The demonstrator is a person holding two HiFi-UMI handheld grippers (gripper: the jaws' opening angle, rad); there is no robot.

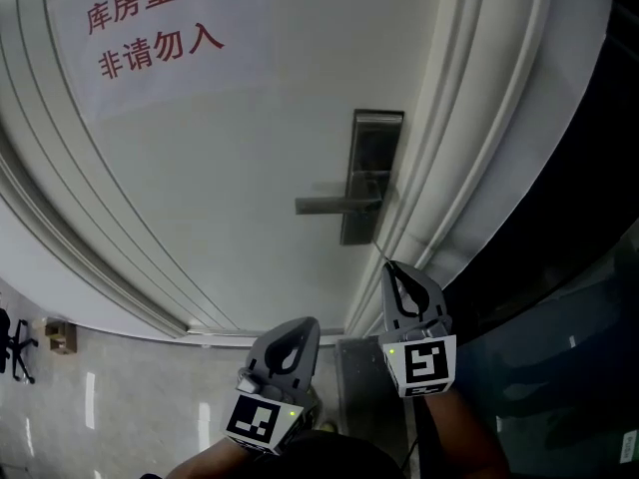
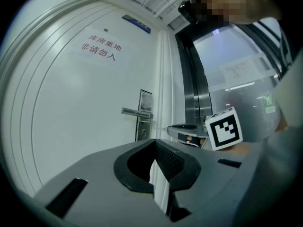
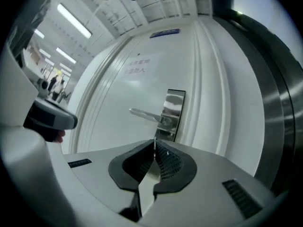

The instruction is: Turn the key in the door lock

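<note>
A white door (image 1: 250, 168) carries a steel lock plate (image 1: 371, 176) with a lever handle (image 1: 337, 205) pointing left. The same plate (image 3: 170, 115) shows in the right gripper view, and its round cylinder (image 2: 141, 134) sits below the handle in the left gripper view. My right gripper (image 1: 391, 269) hangs below the plate and apart from it, shut on a thin metal key (image 3: 154, 142) whose tip sticks out past the pads. My left gripper (image 1: 305, 325) is lower and to the left, shut with nothing in it. The right gripper (image 2: 187, 126) is also visible from the left one.
A sign with red characters (image 1: 150, 23) is on the door's upper left. The moulded door frame (image 1: 469, 148) runs along the right, with dark glass panels (image 1: 579, 297) beyond it. Tiled floor (image 1: 110, 397) lies below, with an office chair (image 1: 14, 345) and a small box (image 1: 60, 335) at the far left.
</note>
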